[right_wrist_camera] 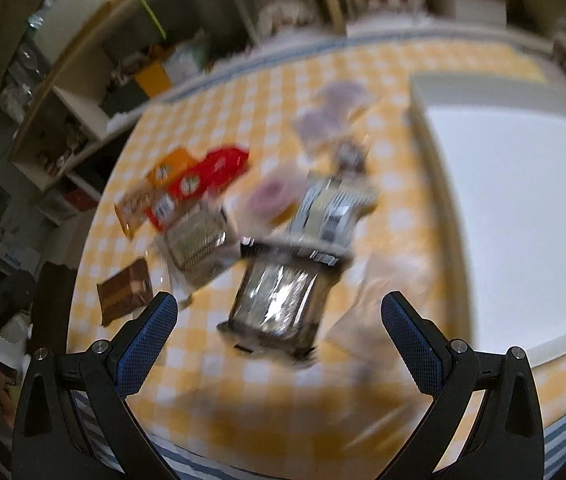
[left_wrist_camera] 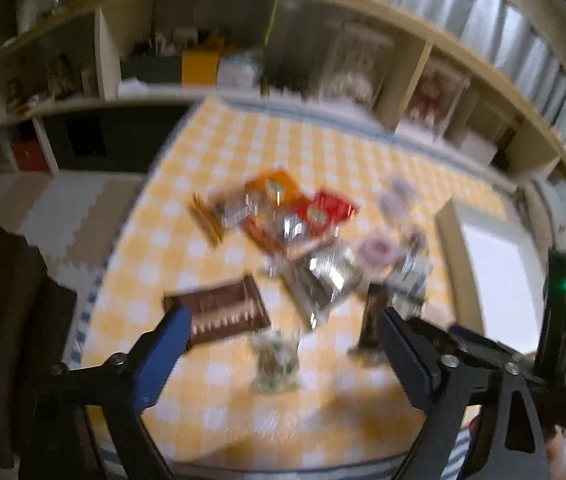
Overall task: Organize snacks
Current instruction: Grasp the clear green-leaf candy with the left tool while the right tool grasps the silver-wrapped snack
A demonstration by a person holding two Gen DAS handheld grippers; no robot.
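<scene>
Several snack packets lie scattered on a yellow-checked tablecloth [left_wrist_camera: 211, 148]; both views are blurred. A brown bar [left_wrist_camera: 223, 314], a small clear green-speckled packet [left_wrist_camera: 277, 360], silver packets [left_wrist_camera: 327, 276] and red and orange packets [left_wrist_camera: 295, 208] show in the left wrist view. My left gripper [left_wrist_camera: 285, 334] is open, above the small packet. In the right wrist view a dark silver-foil packet [right_wrist_camera: 279, 304] lies just beyond my open, empty right gripper [right_wrist_camera: 279, 316]. The red and orange packets [right_wrist_camera: 203, 176] lie further left.
A white shallow box [right_wrist_camera: 523, 208] stands on the table's right side; it also shows in the left wrist view [left_wrist_camera: 499, 280]. Wooden shelves [left_wrist_camera: 243, 60] with clutter run behind the table. The right gripper's body [left_wrist_camera: 559, 312] shows at the left wrist view's right edge.
</scene>
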